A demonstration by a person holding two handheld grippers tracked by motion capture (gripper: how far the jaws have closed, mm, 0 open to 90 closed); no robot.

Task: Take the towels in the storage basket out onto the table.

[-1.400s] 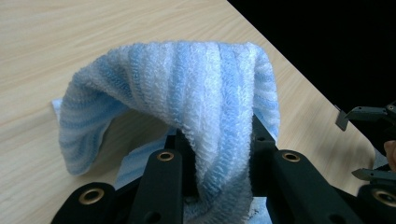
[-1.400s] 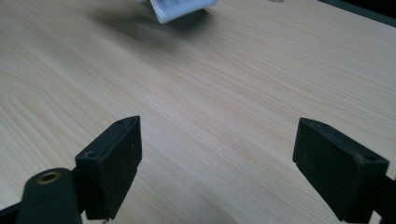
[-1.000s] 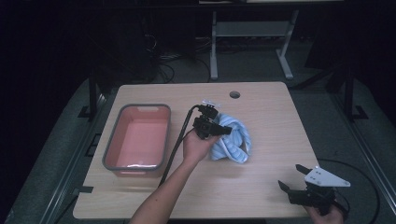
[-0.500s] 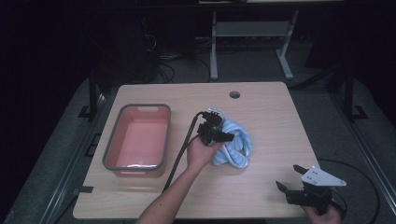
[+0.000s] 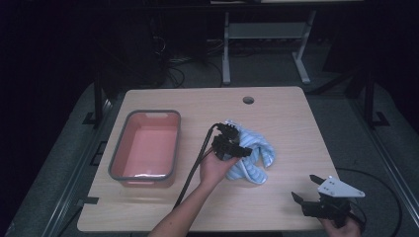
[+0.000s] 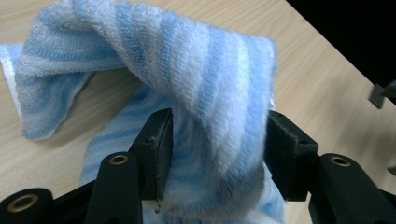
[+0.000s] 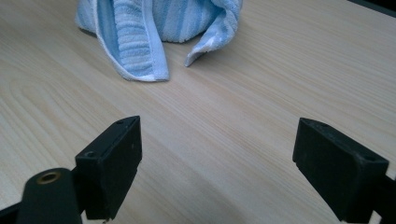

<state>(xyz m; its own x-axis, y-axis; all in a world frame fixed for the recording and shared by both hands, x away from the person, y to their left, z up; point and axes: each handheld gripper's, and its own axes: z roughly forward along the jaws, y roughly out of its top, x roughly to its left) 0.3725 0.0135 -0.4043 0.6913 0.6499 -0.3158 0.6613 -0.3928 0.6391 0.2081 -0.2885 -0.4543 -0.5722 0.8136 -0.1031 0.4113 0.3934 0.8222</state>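
Left tongs (image 6: pixel 217 140) clench a fold of the blue-striped towel (image 6: pixel 187 74); right tongs (image 7: pixel 217 163) gape wide above the counter (image 7: pixel 261 93), holding nothing.

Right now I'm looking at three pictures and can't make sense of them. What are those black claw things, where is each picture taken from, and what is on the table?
No robot here: a person holds a hand tool with two black jaws in each hand. The wide picture comes from a camera above the wooden table, looking down. The other two come from small cameras riding on the tools, looking along their jaws.

On the table lie a blue and white striped towel, crumpled, and to its left a pink tub with a grey rim, which looks empty.

The left gripper has a raised fold of the towel between its jaws, which press the cloth on both sides. The right gripper sits near the table's front right corner with its jaws wide apart and nothing between them, facing the towel from a distance.
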